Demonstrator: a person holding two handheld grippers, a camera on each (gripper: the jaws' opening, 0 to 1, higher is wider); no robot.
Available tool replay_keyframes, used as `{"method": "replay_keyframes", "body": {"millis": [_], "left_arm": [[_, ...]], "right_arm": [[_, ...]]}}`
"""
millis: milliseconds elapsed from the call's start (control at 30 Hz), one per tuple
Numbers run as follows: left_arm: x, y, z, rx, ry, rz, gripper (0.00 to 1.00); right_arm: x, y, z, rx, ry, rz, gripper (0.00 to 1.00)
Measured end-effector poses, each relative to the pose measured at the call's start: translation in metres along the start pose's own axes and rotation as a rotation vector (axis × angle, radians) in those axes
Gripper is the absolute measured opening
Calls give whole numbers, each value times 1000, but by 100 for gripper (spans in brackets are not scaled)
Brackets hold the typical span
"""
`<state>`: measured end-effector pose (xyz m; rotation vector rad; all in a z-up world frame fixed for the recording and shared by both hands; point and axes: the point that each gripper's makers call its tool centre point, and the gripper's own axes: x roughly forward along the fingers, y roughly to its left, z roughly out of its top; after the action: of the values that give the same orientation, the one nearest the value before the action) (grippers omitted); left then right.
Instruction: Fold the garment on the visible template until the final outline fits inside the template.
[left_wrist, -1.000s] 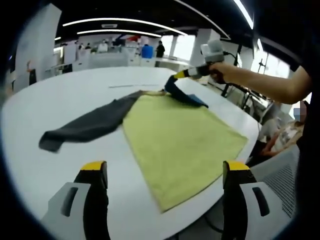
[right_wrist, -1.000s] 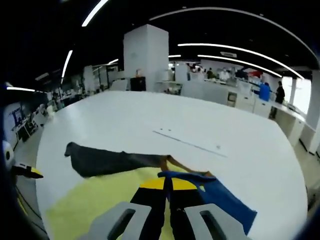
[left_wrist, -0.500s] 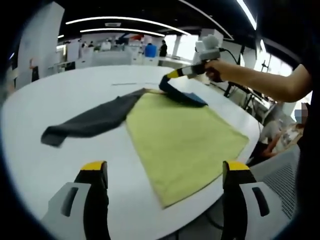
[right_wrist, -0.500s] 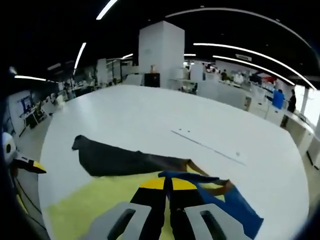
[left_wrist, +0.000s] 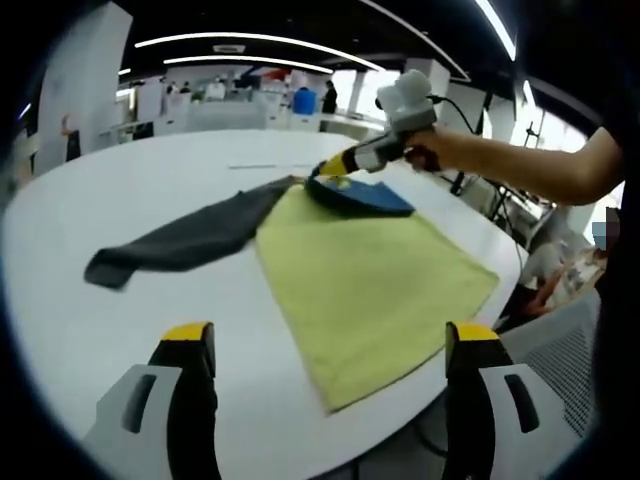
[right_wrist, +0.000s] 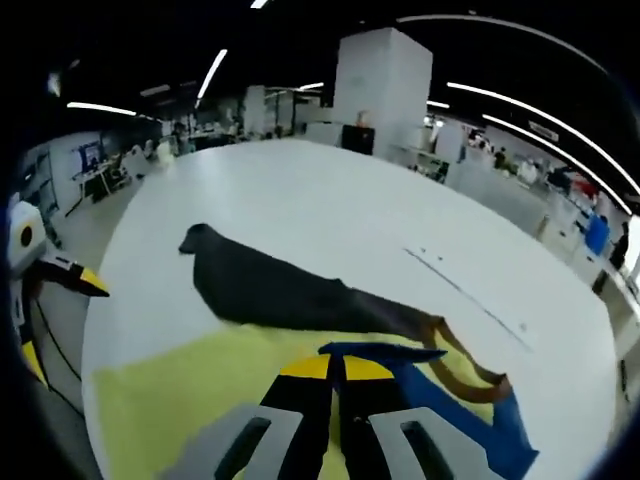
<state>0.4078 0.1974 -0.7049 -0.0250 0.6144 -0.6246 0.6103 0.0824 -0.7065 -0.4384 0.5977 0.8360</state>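
While the right tool (right_wrist: 337, 372) pinches the blue part of the garment (right_wrist: 470, 420) between jaws pressed together, that fold lies on the far end of the yellow-green template (left_wrist: 370, 290); the left gripper view shows the same tool (left_wrist: 325, 170) low over the cloth. The garment's dark grey part (left_wrist: 180, 240) trails off the template onto the white tabletop (left_wrist: 120, 340). The left tool (left_wrist: 330, 345) hangs spread wide and empty, well short of the garment
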Motion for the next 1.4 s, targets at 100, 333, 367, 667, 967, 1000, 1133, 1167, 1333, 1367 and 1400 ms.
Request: {"method": "replay_keyframes", "body": {"millis": [100,333,367,667,967,1000,1133,1167,1333,1367,1400], "left_arm": [[1,0,-2,-2,5,-3,92],[-1,1,-2,-9,2,0,92],[-1,1,-3,-9,5,1,92],[-6,2,-3,-1,7,15,94],[-10,5,-3,1,6,30,95],[-10,5,-3,1,6,29,95],[-9,3,-2,4,6,24,95],[-9,3,-2,3,6,23,95],[-10,4,-4,3,12,24,94],[-10,5,-4,-1,13,25,94],[-11,5,-4,-1,13,26,94]], "right_arm": [[7,12,-2,-80,-10,12,0],[18,32,-20,-180,41,32,0],[20,34,-22,-180,46,37,0],[38,66,-33,-30,31,148,0],[36,56,-29,63,-13,132,9],[35,51,-29,61,-13,117,11],[34,41,-29,84,-9,97,12],[35,40,-29,104,-7,95,12],[39,34,-29,156,-1,88,18],[40,34,-29,166,2,87,19],[41,34,-29,177,3,90,20]]}}
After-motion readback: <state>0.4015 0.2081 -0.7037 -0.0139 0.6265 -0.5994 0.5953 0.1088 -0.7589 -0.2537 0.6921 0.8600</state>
